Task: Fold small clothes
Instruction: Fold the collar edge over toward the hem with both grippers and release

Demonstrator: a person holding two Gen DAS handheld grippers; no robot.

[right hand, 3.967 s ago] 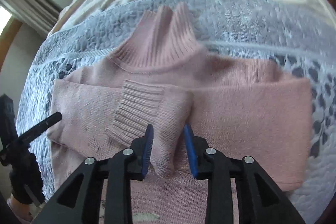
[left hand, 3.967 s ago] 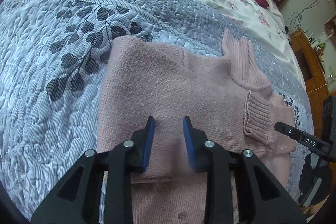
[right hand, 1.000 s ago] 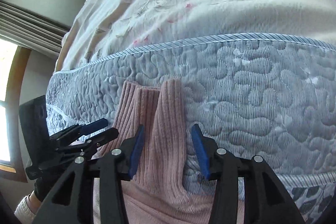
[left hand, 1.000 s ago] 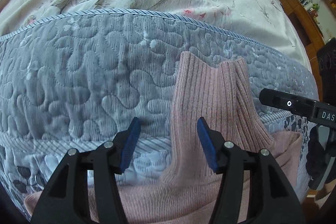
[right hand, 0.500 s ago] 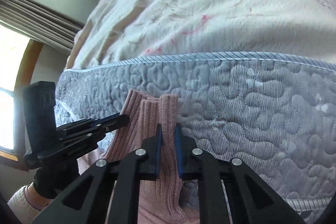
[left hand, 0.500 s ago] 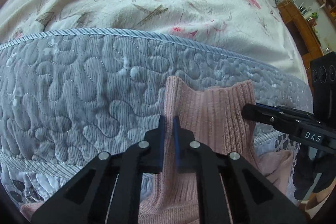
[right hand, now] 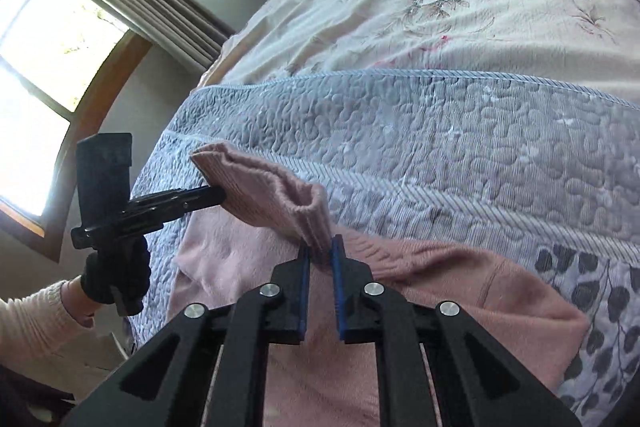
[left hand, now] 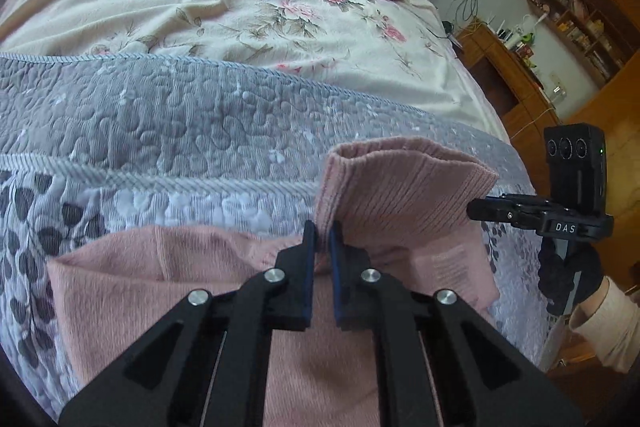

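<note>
Both tools (left hand: 323, 227) (right hand: 320, 243) clench the pink sweater's (left hand: 160, 279) lifted ribbed collar (left hand: 400, 187).

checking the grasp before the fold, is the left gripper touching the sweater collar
Touching. The left wrist view shows the left gripper with its fingers closed on the left edge of the pink sweater's ribbed collar, lifted off the quilt.
</note>
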